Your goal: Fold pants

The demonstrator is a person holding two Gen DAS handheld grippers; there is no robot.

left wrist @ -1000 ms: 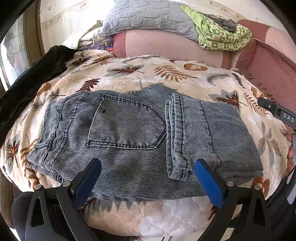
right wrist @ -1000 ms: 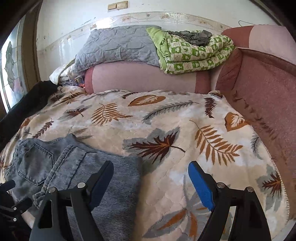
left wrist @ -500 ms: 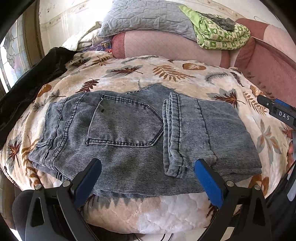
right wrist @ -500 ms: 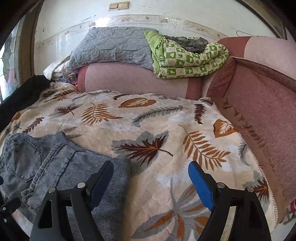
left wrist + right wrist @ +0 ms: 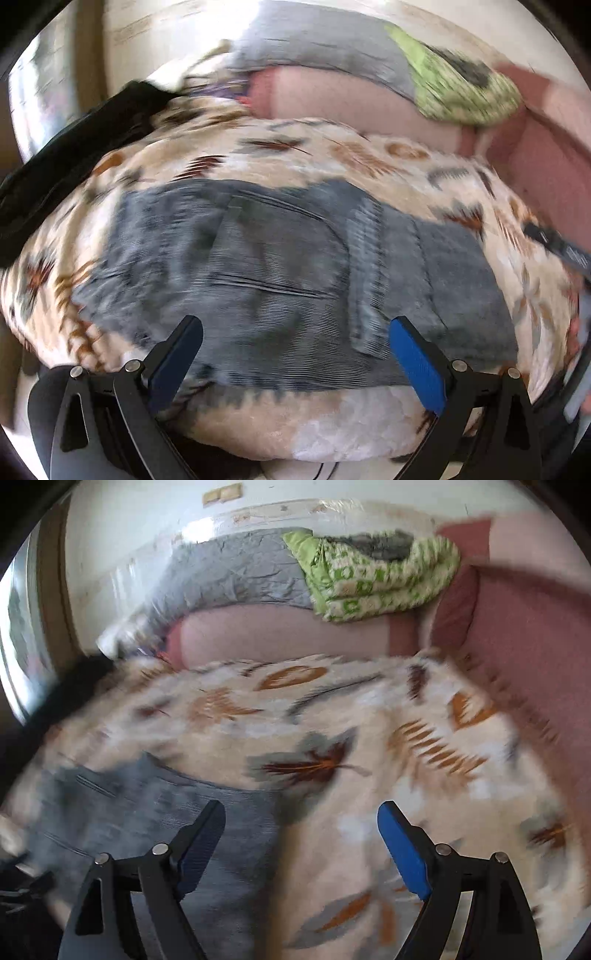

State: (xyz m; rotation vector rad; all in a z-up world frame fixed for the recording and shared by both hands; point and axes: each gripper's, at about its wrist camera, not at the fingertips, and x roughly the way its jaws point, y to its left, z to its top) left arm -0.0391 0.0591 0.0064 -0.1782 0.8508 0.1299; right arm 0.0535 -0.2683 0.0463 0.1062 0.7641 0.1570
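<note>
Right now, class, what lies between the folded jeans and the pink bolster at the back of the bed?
Only leaf-print blanket: in the left wrist view a bare strip of it separates the jeans from the bolster. The right wrist view agrees, though both are blurred.

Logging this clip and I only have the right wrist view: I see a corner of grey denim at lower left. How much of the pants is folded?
Observer: In the left wrist view the jeans lie flat on the leaf-print blanket, with the leg hems folded over the seat, beside the back pocket.
Operator: Is the left gripper holding them?
Observer: No. The left gripper is open, its fingers apart over the near edge, gripping nothing.
Operator: And mine?
Observer: The right gripper is open too; the left view catches only a dark part at its right edge.
</note>
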